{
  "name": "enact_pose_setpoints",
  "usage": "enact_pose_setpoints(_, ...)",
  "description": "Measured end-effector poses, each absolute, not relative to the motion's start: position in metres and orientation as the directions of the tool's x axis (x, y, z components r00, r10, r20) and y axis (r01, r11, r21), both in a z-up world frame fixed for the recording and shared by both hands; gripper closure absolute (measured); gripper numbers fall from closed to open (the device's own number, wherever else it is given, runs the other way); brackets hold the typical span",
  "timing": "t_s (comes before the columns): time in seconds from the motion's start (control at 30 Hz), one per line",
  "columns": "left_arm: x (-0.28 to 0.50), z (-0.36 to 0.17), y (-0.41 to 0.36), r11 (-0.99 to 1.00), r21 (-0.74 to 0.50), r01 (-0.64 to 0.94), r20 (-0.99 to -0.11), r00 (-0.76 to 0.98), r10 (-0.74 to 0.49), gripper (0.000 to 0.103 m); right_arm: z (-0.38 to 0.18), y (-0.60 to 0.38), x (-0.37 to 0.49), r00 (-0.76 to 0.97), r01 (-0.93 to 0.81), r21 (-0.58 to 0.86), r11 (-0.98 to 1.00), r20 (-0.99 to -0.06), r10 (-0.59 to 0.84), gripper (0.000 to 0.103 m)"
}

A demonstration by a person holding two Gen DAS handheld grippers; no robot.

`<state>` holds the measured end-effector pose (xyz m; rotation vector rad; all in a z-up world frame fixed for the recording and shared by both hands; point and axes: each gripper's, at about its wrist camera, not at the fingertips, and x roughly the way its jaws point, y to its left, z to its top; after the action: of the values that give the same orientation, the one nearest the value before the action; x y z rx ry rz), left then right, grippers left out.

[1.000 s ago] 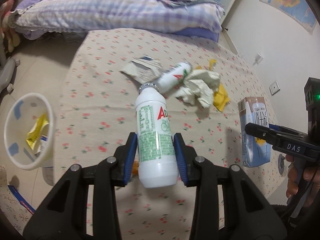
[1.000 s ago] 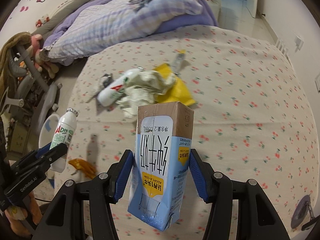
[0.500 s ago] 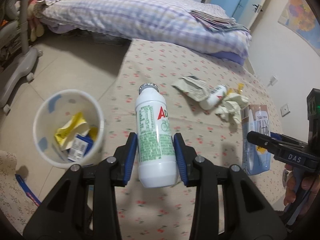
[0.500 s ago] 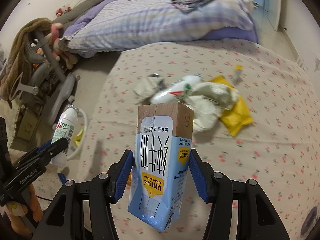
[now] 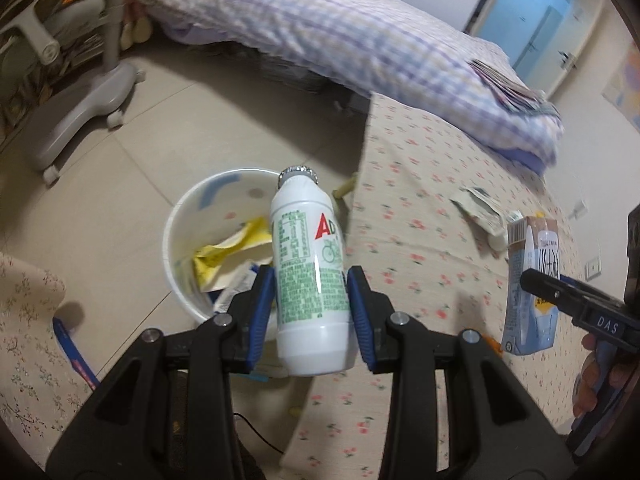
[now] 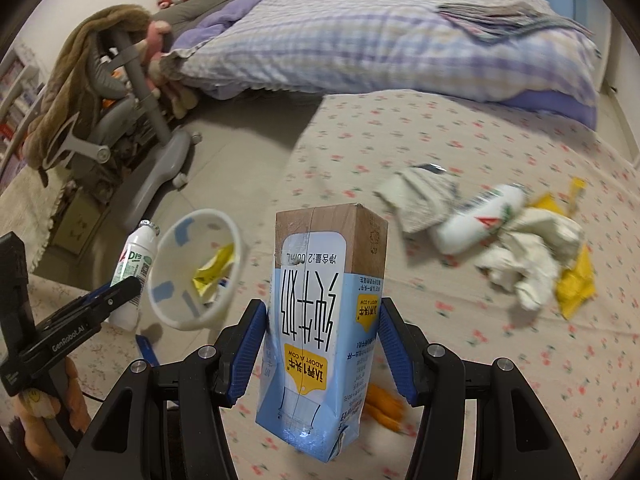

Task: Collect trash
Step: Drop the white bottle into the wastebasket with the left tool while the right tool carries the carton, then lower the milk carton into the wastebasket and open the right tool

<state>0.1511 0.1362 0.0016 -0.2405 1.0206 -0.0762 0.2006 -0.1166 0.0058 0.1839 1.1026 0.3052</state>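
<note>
Carton (image 6: pixel 326 320) reads "ADOPT A COW"; bottle (image 5: pixel 310 276) "AD"

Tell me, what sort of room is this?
Most likely a bedroom at home: a bed with a checked purple quilt, a table under a flowered cloth strewn with litter, and a small white waste bin on the tiled floor beside it.

A white green-labelled bottle (image 5: pixel 310 276) hangs above the part-filled white bin (image 5: pixel 180 240); an inverted blue milk carton (image 6: pixel 320 320) is held nearby.
</note>
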Motion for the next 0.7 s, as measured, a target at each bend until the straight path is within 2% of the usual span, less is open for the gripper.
enact_pose_setpoints(0.2, 0.163, -0.008, 0.158, 0.966, -0.222, -0.132, -0.843, 0.524, -0.122, 0.062, 0.000, -0.080, 0.218, 0.407, -0.186, 0.325, 0.927, -0.833, 0.374, 0.045)
enact_pose_setpoints(0.23, 0.165, -0.010, 0.161, 0.965, -0.214, -0.153, -0.850, 0.515, -0.107, 0.059, -0.001, -0.075, 0.220, 0.407, -0.191, 0.328, 0.925, -0.831, 0.379, 0.045)
enact_pose_setpoints(0.3, 0.164, -0.012, 0.168, 0.961, -0.213, -0.178, -0.855, 0.510, -0.094, 0.045, -0.004, -0.065, 0.225, 0.405, -0.202, 0.337, 0.919, -0.826, 0.392, 0.045)
enact_pose_setpoints(0.33, 0.163, -0.012, 0.171, 0.960, -0.210, -0.186, -0.856, 0.509, -0.089, 0.030, -0.004, -0.062, 0.227, 0.404, -0.206, 0.342, 0.917, -0.824, 0.398, 0.045)
enact_pose_setpoints(0.37, 0.162, -0.012, 0.175, 0.959, -0.199, -0.200, -0.858, 0.508, -0.072, 0.021, -0.006, -0.056, 0.230, 0.402, -0.211, 0.349, 0.913, -0.821, 0.406, 0.045)
enact_pose_setpoints(0.5, 0.160, -0.015, 0.189, 0.960, -0.139, -0.243, -0.878, 0.479, -0.006, 0.017, -0.012, -0.037, 0.239, 0.392, -0.221, 0.371, 0.902, -0.813, 0.430, 0.045)
enact_pose_setpoints(0.57, 0.158, -0.018, 0.196, 0.962, -0.096, -0.254, -0.885, 0.464, 0.034, 0.012, -0.016, -0.026, 0.243, 0.386, -0.225, 0.383, 0.896, -0.809, 0.443, 0.045)
enact_pose_setpoints(0.7, 0.153, -0.019, 0.209, 0.962, -0.034, -0.271, -0.878, 0.468, 0.101, 0.010, -0.022, -0.008, 0.249, 0.378, -0.237, 0.396, 0.887, -0.804, 0.460, 0.045)
